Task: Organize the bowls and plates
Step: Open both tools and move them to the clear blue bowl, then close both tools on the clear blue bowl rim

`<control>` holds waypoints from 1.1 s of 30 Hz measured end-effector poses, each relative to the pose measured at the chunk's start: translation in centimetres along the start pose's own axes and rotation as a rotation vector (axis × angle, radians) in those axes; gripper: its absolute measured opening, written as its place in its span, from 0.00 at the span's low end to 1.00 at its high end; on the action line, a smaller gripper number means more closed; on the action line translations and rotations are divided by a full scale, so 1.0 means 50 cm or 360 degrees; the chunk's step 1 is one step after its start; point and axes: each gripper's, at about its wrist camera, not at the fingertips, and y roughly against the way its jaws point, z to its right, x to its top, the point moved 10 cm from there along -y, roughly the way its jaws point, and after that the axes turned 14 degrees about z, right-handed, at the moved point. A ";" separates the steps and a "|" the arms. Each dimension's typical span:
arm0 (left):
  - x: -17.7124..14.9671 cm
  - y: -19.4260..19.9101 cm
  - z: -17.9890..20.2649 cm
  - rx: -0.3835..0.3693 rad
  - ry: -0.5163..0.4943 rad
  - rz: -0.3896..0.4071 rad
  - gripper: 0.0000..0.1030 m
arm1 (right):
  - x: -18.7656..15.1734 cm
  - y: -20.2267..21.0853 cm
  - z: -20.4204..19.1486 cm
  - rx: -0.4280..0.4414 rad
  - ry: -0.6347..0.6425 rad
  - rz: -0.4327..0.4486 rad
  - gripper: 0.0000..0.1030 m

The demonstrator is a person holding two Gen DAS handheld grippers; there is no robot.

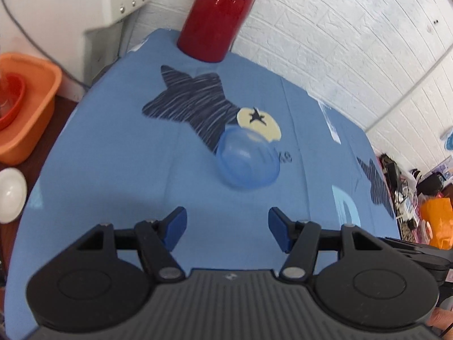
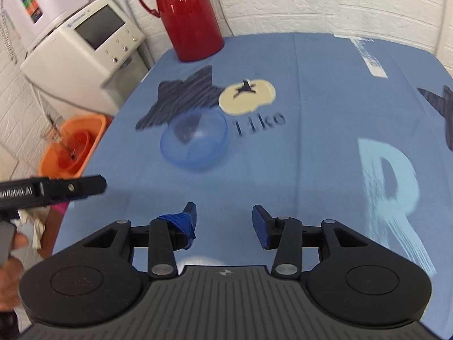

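Observation:
A clear blue plastic bowl (image 1: 247, 158) (image 2: 194, 141) sits upright on the blue tablecloth (image 1: 113, 170) (image 2: 311, 170), beside the dark star print and cream patch. My left gripper (image 1: 227, 231) hangs open above the cloth, short of the bowl, nothing between its blue pads. My right gripper (image 2: 223, 223) is open too, nearer than the bowl and slightly to its right, holding nothing. The left tool's black body (image 2: 53, 189) pokes in at the left edge of the right wrist view, with a hand below it.
A tall red thermos jug (image 1: 218, 14) (image 2: 187, 14) stands at the table's far edge. An orange basin (image 1: 25, 107) (image 2: 72, 147) holding a red bowl sits off the table's left side. A white bowl (image 1: 11, 194) lies near it. A white appliance (image 2: 85, 48) stands at the left wall.

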 end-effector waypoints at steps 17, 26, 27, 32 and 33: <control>0.017 -0.266 -0.056 0.0174 0.0013 -0.0118 0.60 | 0.070 -0.268 -0.013 -0.0114 0.0226 -0.0090 0.28; 0.008 -0.272 -0.051 0.0143 -0.0016 -0.0126 0.06 | 0.045 -0.262 -0.034 0.0048 0.0069 -0.0090 0.17; 0.005 -0.266 -0.045 0.0108 0.0004 -0.0135 0.07 | 0.040 -0.256 -0.043 0.0078 0.0051 -0.0101 0.17; -0.005 -0.197 -0.003 0.0056 -0.0050 -0.0094 0.02 | 0.029 -0.197 -0.061 0.0076 0.0062 -0.0075 0.17; -0.006 -0.181 0.004 0.0044 -0.0045 -0.0091 0.02 | 0.027 -0.182 -0.060 0.0077 0.0047 -0.0073 0.17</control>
